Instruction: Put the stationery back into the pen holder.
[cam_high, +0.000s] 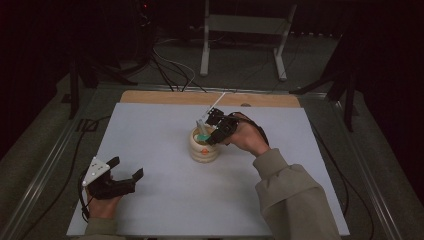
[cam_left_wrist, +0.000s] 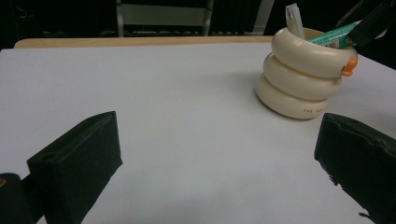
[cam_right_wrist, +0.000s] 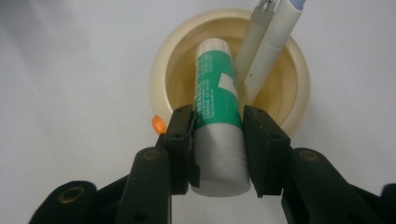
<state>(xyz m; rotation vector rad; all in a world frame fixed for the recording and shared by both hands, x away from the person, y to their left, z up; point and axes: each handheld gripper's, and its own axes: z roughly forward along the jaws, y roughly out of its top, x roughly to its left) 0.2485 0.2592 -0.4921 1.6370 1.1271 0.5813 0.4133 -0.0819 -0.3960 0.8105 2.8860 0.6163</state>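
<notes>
The right tool (cam_right_wrist: 218, 154) is clamped on a green-and-white glue stick (cam_right_wrist: 217, 112), its two black jaws pressing the grey cap end from both sides. The stick's far end reaches down into a cream pen holder (cam_high: 203, 148) shaped like three stacked rings, with a small orange nub on its side. The holder stands near the middle of the white worktop (cam_high: 160, 130), a little toward the far edge. A pale pen (cam_right_wrist: 264, 51) leans inside it, just beside the glue stick. The left tool (cam_high: 126, 170) rests near the near left corner of the worktop, well apart from the holder, its jaws spread wide with nothing between them.
</notes>
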